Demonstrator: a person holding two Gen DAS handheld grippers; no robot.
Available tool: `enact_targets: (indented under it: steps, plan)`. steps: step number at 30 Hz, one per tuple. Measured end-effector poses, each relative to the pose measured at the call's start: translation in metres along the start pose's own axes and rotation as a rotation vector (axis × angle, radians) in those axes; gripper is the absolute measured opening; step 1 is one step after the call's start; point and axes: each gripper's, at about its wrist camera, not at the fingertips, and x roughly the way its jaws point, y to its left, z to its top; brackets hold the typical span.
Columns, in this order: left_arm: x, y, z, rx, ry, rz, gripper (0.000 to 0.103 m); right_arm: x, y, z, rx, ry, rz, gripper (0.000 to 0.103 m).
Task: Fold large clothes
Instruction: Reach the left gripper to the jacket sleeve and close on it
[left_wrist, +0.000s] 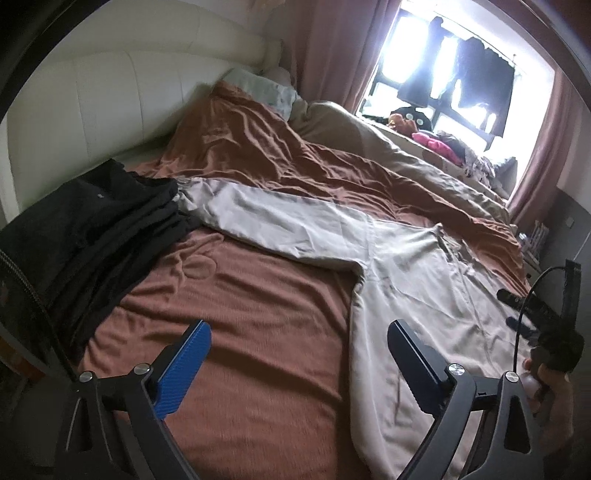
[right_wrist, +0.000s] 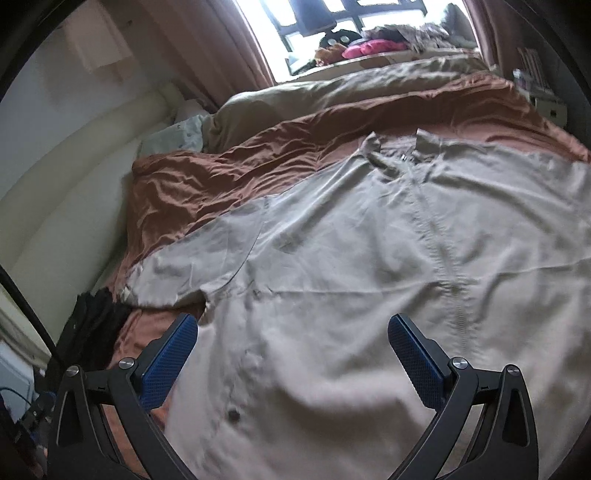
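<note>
A large beige jacket (right_wrist: 369, 258) lies spread flat on the brown bedspread (left_wrist: 258, 314), collar toward the window, zip running down its middle. One sleeve (left_wrist: 280, 218) stretches out to the left toward a pile of black clothes (left_wrist: 92, 229). My left gripper (left_wrist: 299, 328) hovers open above the bedspread, its right finger over the jacket's side edge, nothing between the pads. My right gripper (right_wrist: 293, 325) is open above the jacket's lower front, empty. The other gripper and the hand holding it (left_wrist: 546, 354) show at the right edge of the left wrist view.
A white padded headboard (left_wrist: 110, 110) runs along the left. A bunched tan duvet (right_wrist: 351, 92) and pillow (left_wrist: 266, 88) lie at the far side. The window sill (right_wrist: 369, 48) holds heaped clothes; pink curtains (left_wrist: 332, 48) hang beside it. Small items stand on a stand (left_wrist: 535, 236) at right.
</note>
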Motion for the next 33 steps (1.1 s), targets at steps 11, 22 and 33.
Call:
enact_targets:
  steps: [11, 22, 33]
  plan:
    - [0.098, 0.028, 0.057, 0.007, 0.104, 0.034, 0.083, 0.108, 0.031, 0.037, -0.077, 0.115, 0.067, 0.085]
    - [0.204, 0.060, 0.091, -0.142, 0.185, 0.032, 0.075, 0.186, 0.013, 0.060, 0.037, 0.232, 0.168, 0.054]
    - [0.293, 0.077, 0.088, -0.230, 0.262, 0.146, 0.052, 0.234, 0.014, 0.068, 0.076, 0.314, 0.191, 0.040]
